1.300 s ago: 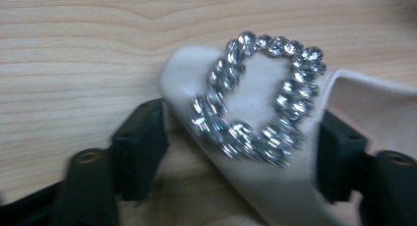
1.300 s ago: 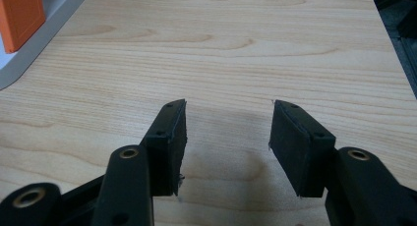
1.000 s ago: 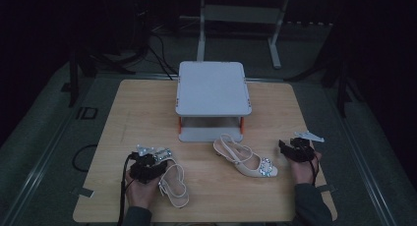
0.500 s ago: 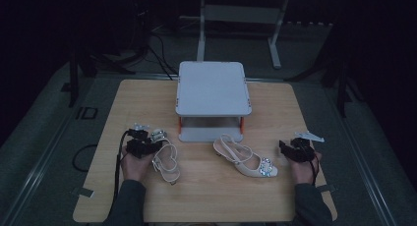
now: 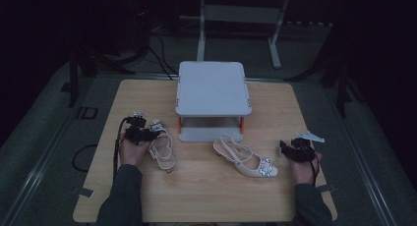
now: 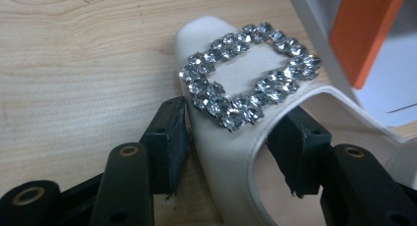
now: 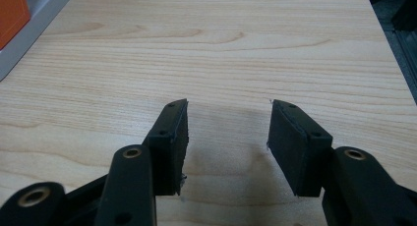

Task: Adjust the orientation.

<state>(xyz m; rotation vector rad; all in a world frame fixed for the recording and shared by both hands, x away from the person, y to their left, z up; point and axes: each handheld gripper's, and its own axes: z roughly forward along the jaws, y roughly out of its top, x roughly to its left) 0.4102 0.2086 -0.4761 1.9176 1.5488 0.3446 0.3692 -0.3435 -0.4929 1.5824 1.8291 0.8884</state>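
Two white heeled sandals with rhinestone buckles lie on the wooden table (image 5: 133,96). My left gripper (image 5: 150,131) is shut on the toe end of the left sandal (image 5: 163,153). In the left gripper view its pads (image 6: 169,142) press the sides of the white upper (image 6: 231,157) just behind the sparkling buckle (image 6: 248,71). The other sandal (image 5: 246,159) rests on its side at centre right. My right gripper (image 5: 291,148) hovers right of that sandal's buckle end. Its jaws stand open over bare wood (image 7: 228,123) with nothing between them.
A small white two-level stand (image 5: 212,86) with orange legs (image 6: 366,29) sits at the table's back centre, close to the held sandal's toe. Dark cables and metal frames lie beyond the table's far edge.
My left gripper has carried the left sandal away from the front edge, toward the stand. The right gripper and the other sandal have stayed where they were.
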